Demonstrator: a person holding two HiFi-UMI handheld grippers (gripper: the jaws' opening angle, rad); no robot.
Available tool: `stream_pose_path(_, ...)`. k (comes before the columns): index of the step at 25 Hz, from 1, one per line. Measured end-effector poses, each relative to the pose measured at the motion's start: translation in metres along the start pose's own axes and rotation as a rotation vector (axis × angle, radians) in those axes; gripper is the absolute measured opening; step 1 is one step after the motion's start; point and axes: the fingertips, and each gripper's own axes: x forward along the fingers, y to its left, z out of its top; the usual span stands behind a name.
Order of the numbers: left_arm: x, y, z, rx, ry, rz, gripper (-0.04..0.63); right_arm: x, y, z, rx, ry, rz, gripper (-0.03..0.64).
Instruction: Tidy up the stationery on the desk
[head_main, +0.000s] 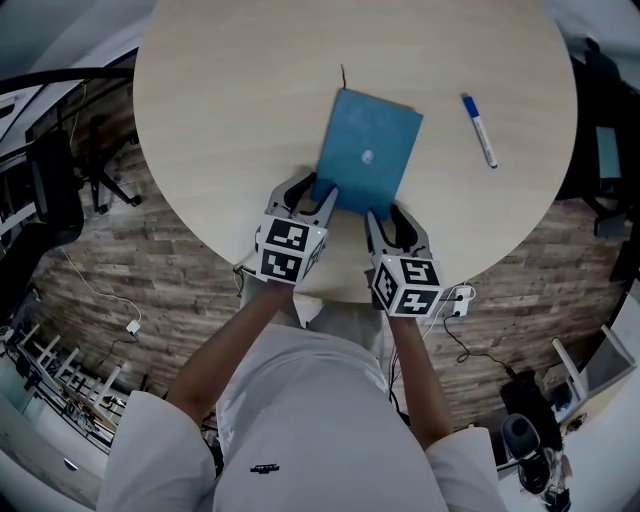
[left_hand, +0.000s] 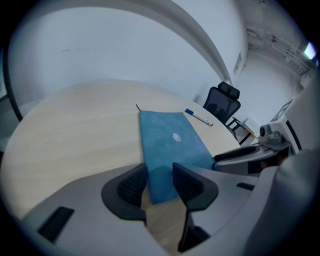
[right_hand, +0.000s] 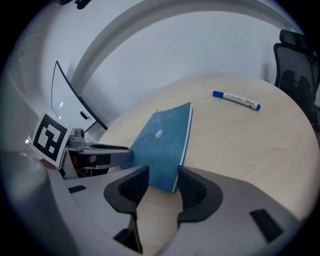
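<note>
A blue notebook (head_main: 368, 155) lies flat on the round beige table (head_main: 230, 110), with a thin dark ribbon sticking out at its far edge. My left gripper (head_main: 312, 192) is open, its jaws standing either side of the notebook's near left corner (left_hand: 159, 182). At the near right corner my right gripper (head_main: 386, 215) is open too, and that corner (right_hand: 167, 177) sits between its pads. Both grippers rest low at the table's near edge. A blue-and-white marker pen (head_main: 479, 130) lies apart on the table, right of the notebook.
A black office chair (left_hand: 222, 102) stands beyond the table's right side, and another chair (head_main: 60, 180) with cables is on the floor at left. The table's near rim is just under both grippers.
</note>
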Motion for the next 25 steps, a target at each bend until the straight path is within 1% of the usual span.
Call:
stream_pose_path(5,0.001,0.0,0.001,0.001,-0.003,-0.023,0.172,0.001,0.0,0.002,0.01,-0.009,-0.025,0.176)
stream_pose_path(10,-0.003,0.0,-0.001,-0.006,0.008,-0.064,0.172,0.001,0.004,0.0,0.02,-0.021,-0.053,0.176)
stream_pose_path(13,-0.004,-0.004,0.001,0.003,0.01,-0.078,0.172,0.0,0.0,0.002,0.031,-0.029,-0.074,0.176)
stream_pose_path(18,-0.016,-0.015,0.005,0.02,-0.011,-0.132,0.172,-0.014,-0.003,0.019,-0.009,-0.105,-0.156,0.175)
stream_pose_path(22,-0.027,-0.028,0.012,0.031,-0.037,-0.156,0.172,-0.027,-0.006,0.03,0.008,-0.158,-0.17,0.176)
stream_pose_path(25,-0.03,-0.04,0.019,0.027,-0.048,-0.204,0.167,-0.036,-0.013,0.039,-0.002,-0.198,-0.192,0.175)
